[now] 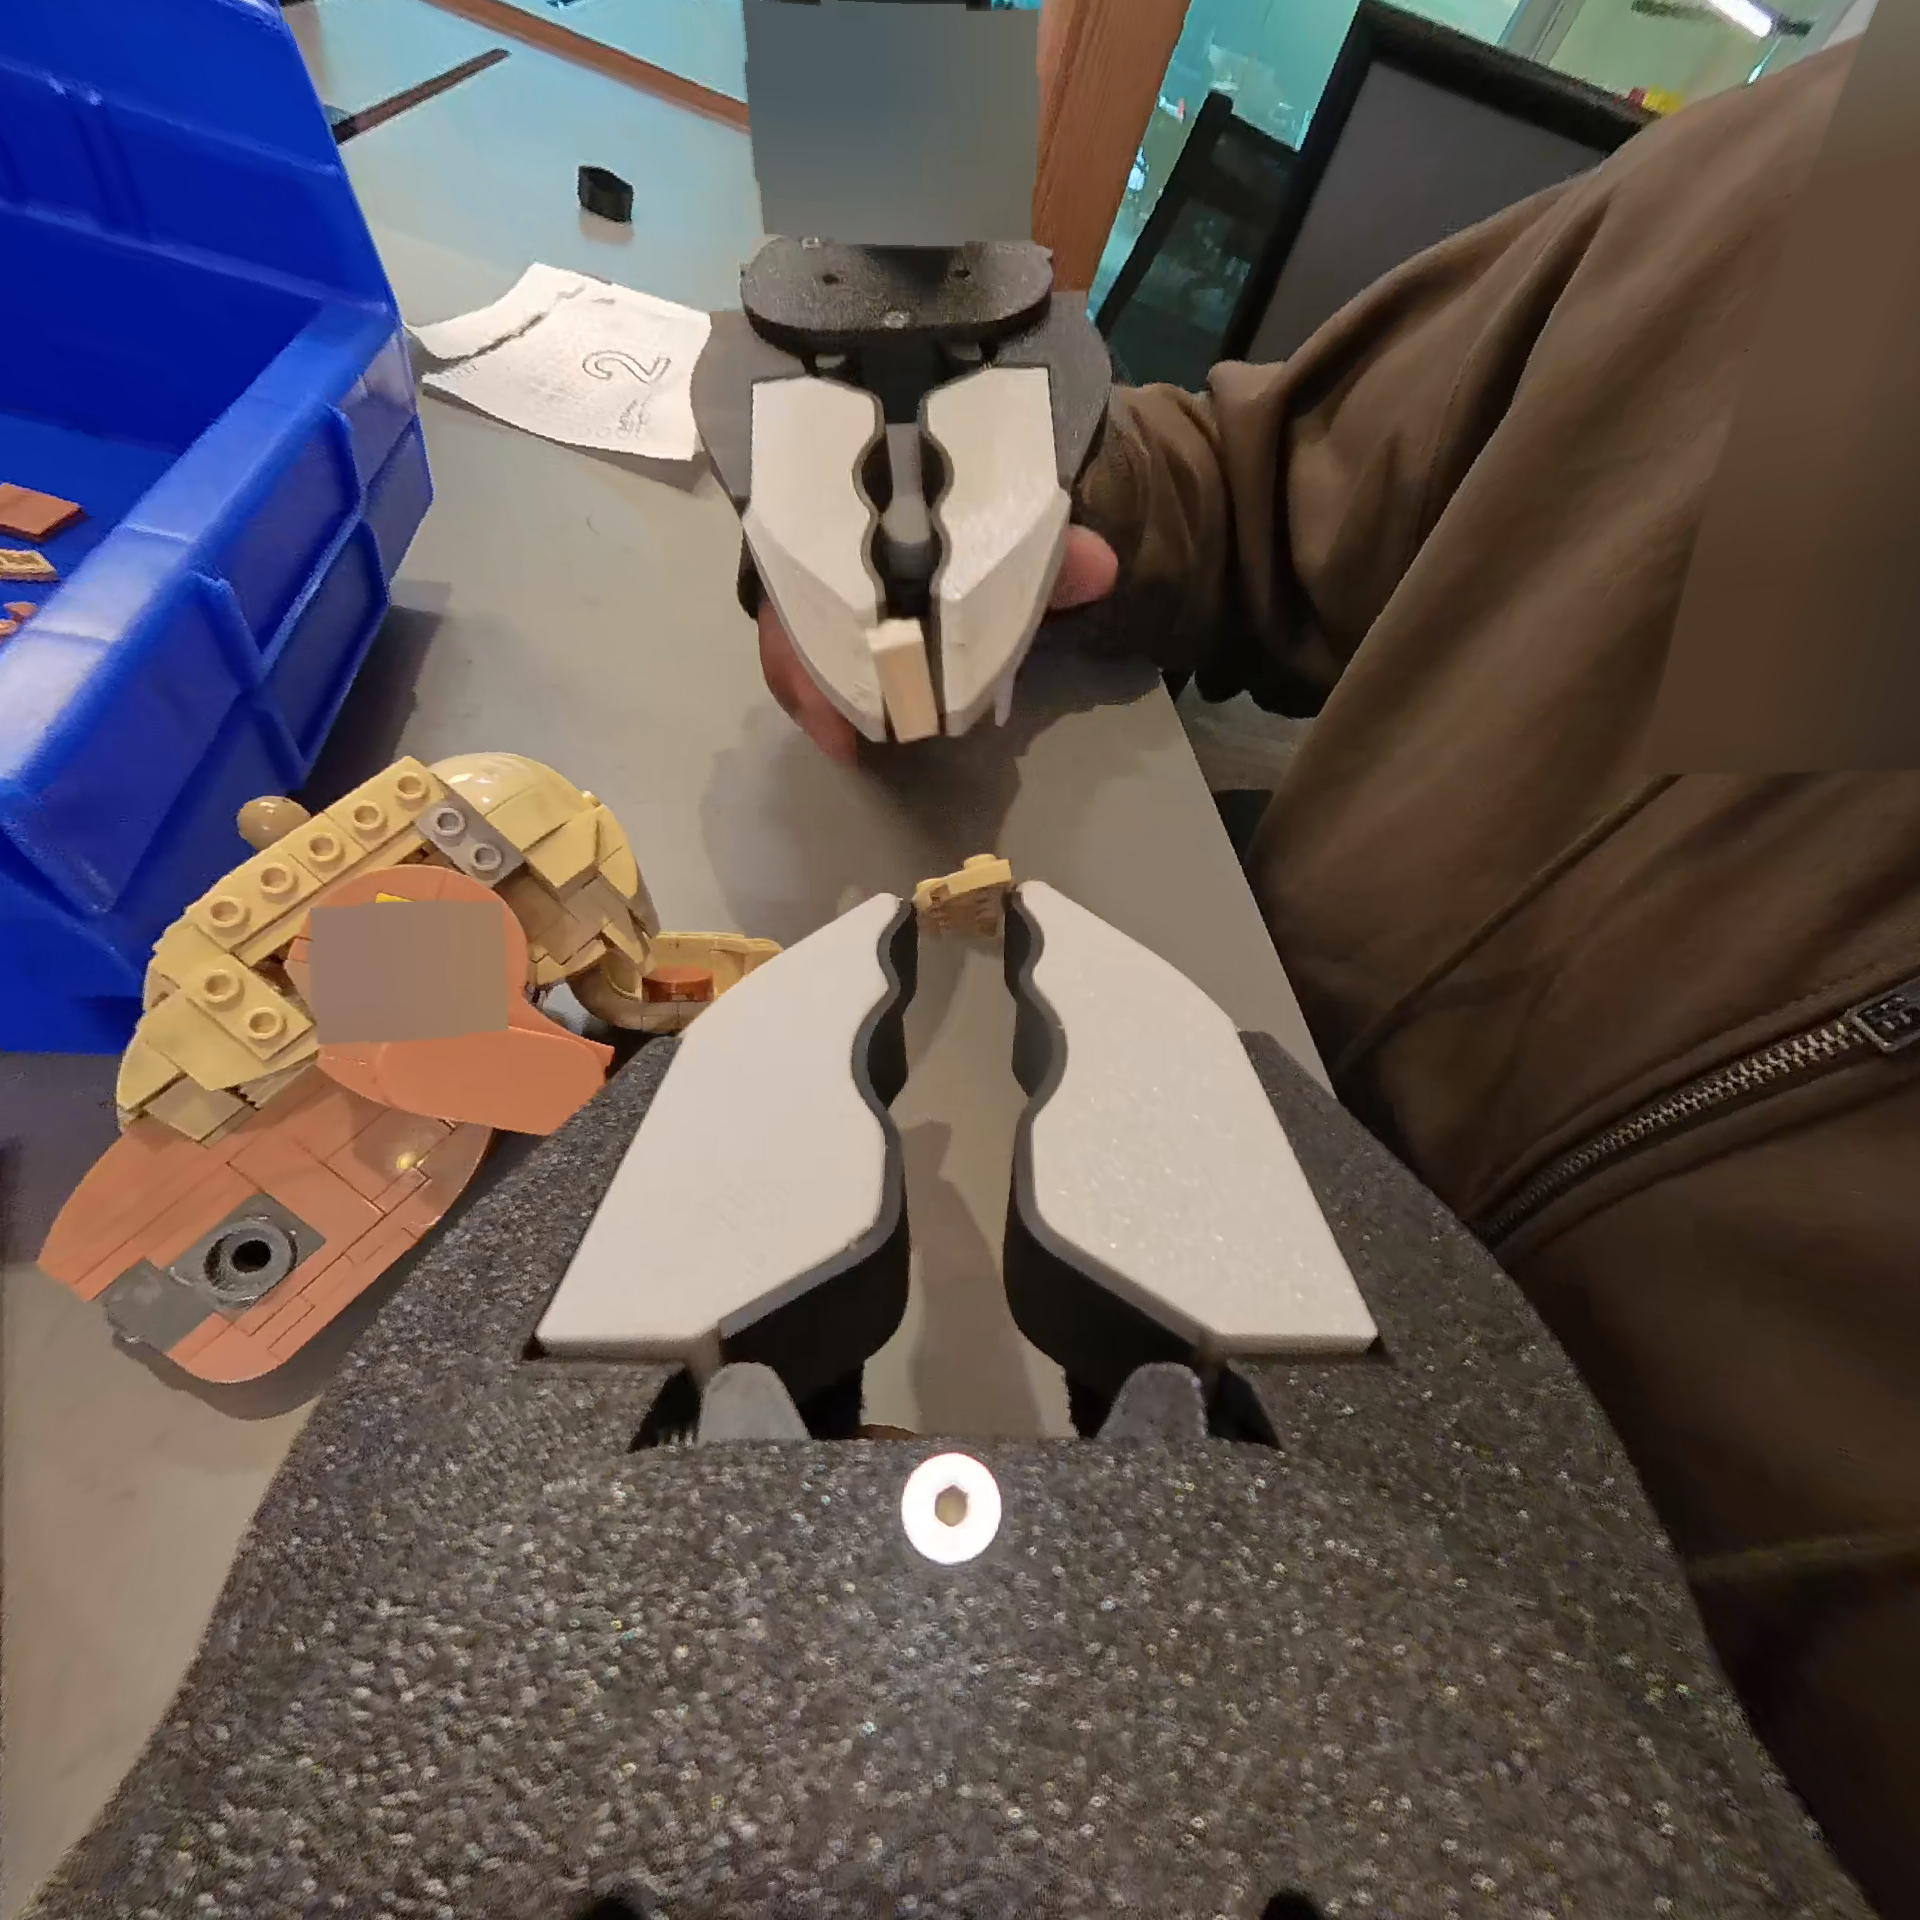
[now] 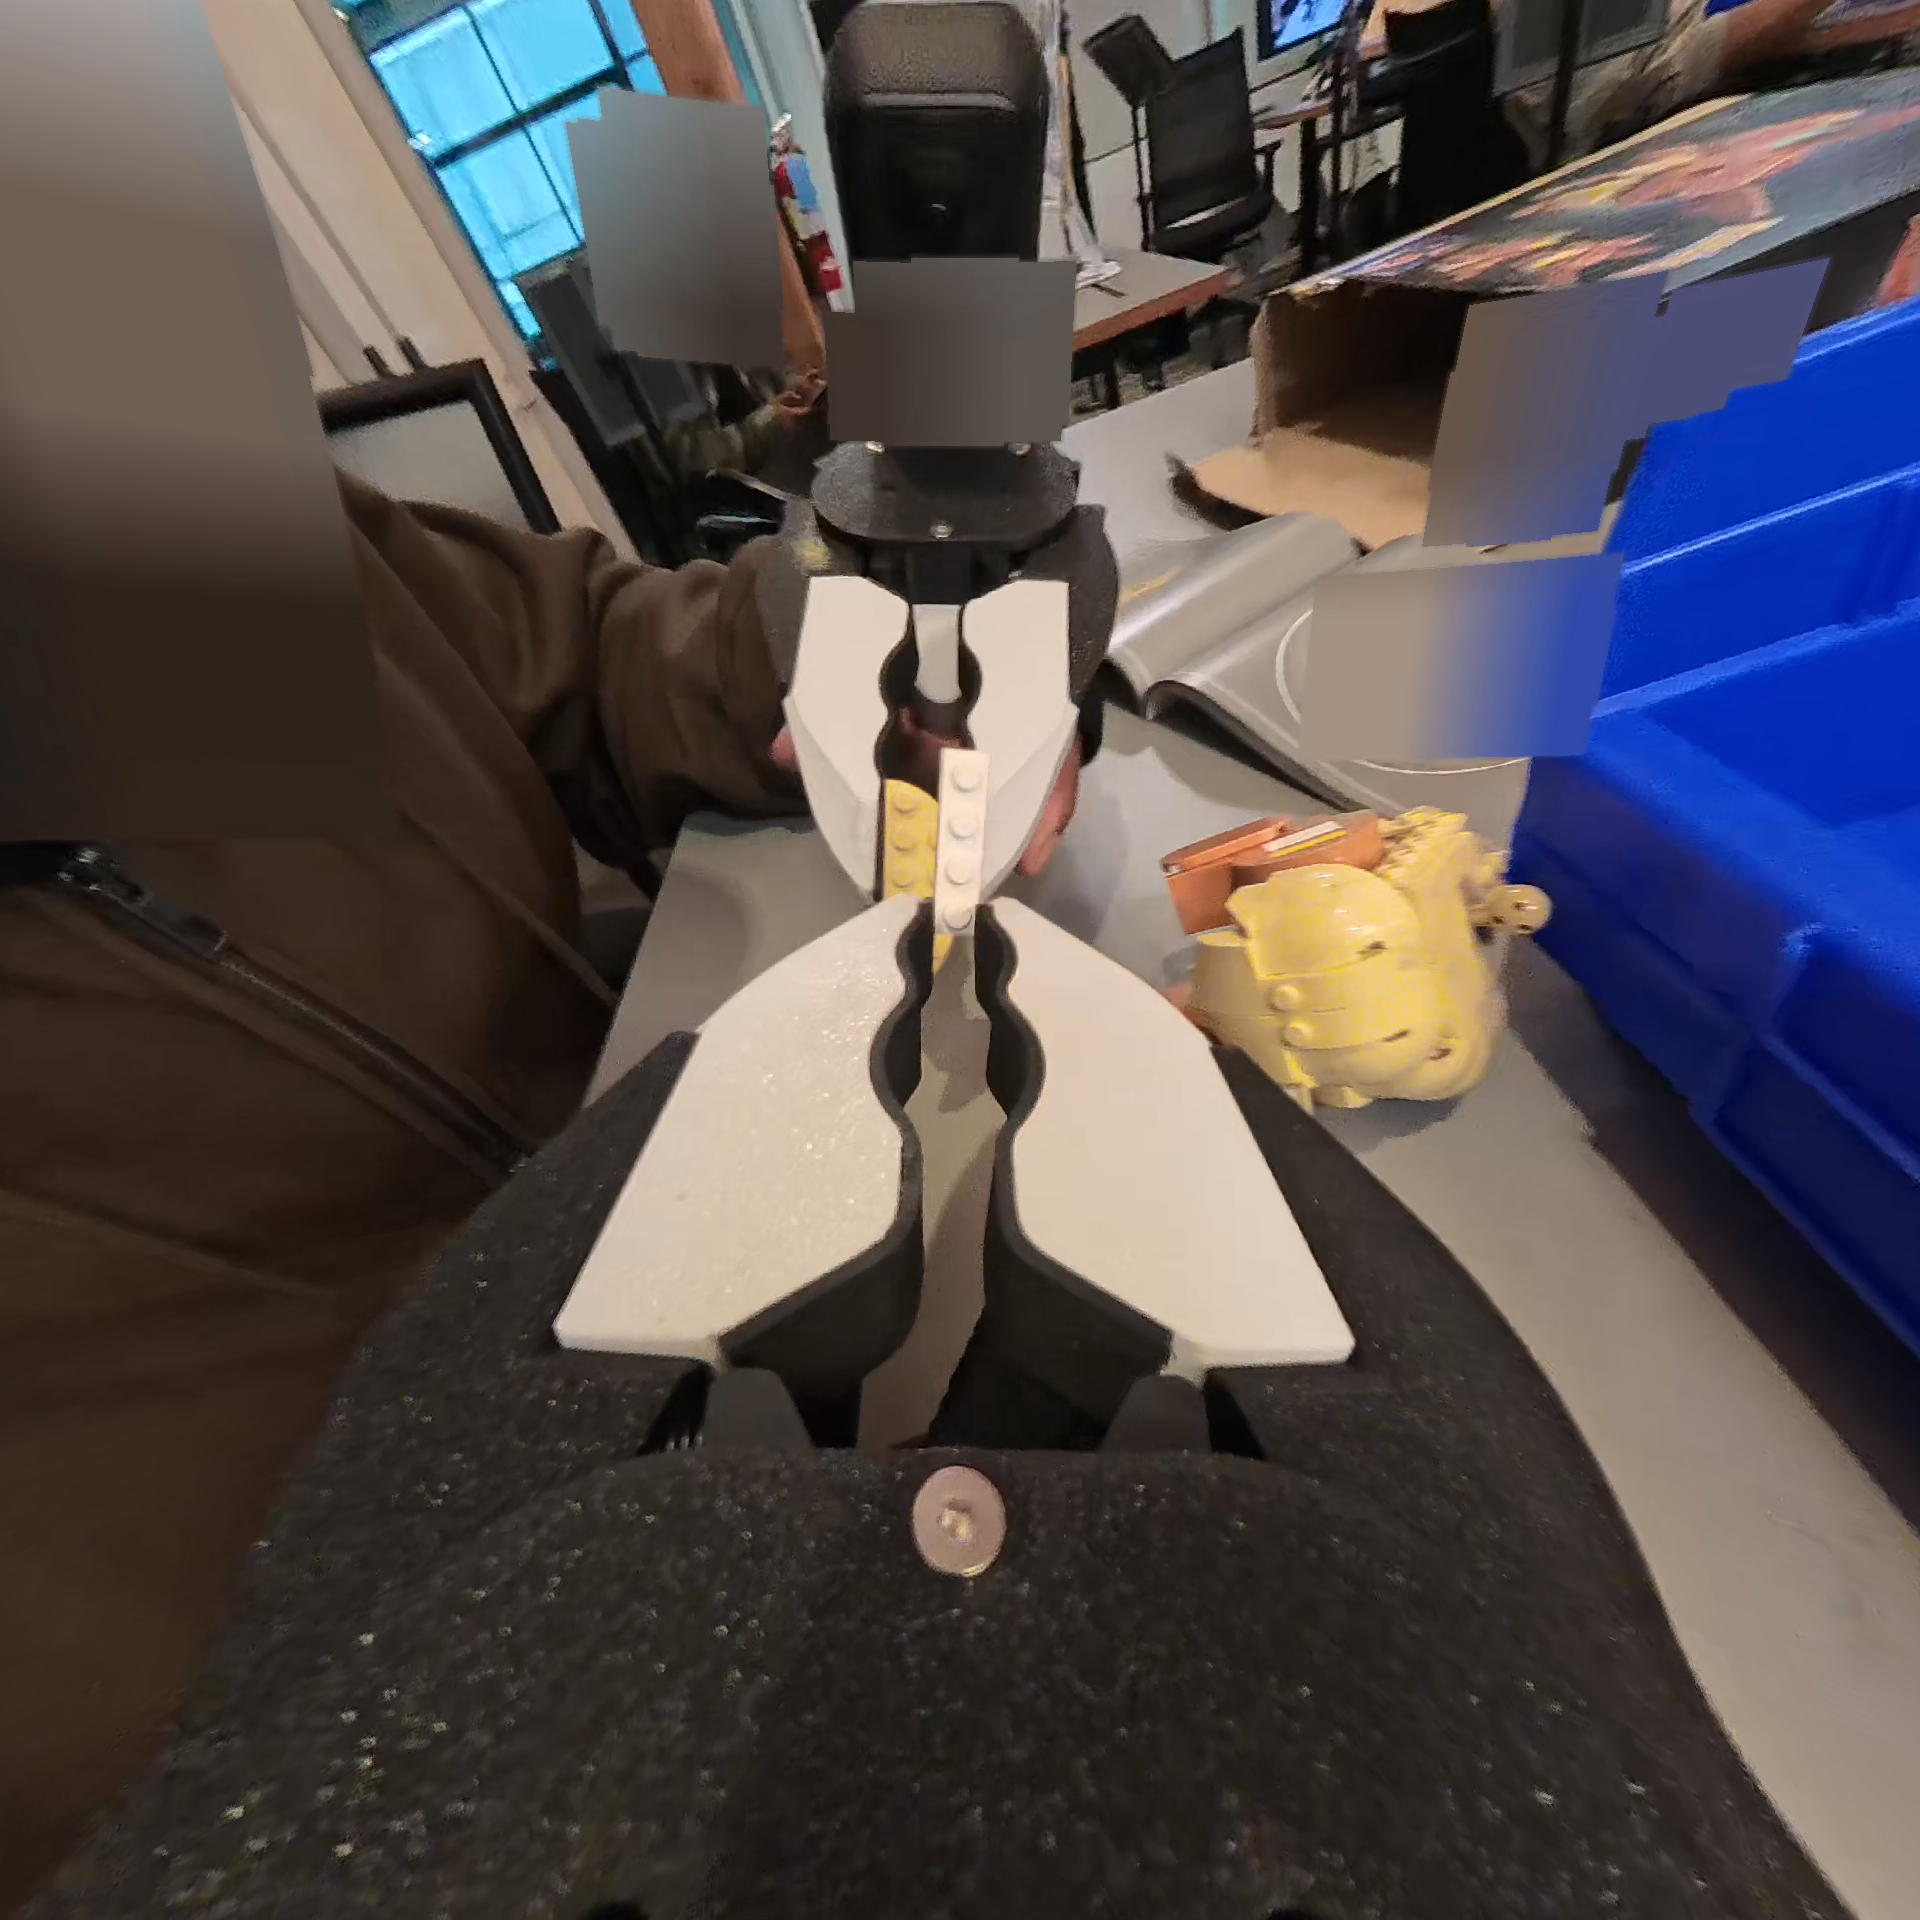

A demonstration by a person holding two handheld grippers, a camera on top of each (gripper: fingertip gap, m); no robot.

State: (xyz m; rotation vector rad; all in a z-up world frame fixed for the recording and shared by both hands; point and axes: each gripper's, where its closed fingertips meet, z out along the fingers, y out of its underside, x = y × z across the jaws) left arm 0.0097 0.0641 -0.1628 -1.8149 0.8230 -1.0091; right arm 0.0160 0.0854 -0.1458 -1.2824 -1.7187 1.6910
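My left gripper (image 1: 961,912) is shut on a small tan studded brick piece (image 1: 964,896) at its fingertips, above the grey table (image 1: 582,644). It also shows in the right wrist view (image 2: 932,888), with the tan piece (image 2: 902,831) between its fingers. My right gripper (image 2: 951,923) is shut on the end of a pale cream studded plate (image 2: 961,831). It faces the left gripper in the left wrist view (image 1: 914,727), with the plate (image 1: 902,681) pinched at its tips. The two pieces stand close side by side.
A tan and brown brick model (image 1: 416,935) lies on the table left of my left gripper; it also shows in the right wrist view (image 2: 1351,977). A blue bin (image 1: 208,416) stands beyond it. A paper sheet (image 1: 571,364), an open booklet (image 2: 1226,623) and the person's brown jacket (image 1: 1558,727) are near. Only a small space, under 4 cm, lies between the two pairs of fingers.
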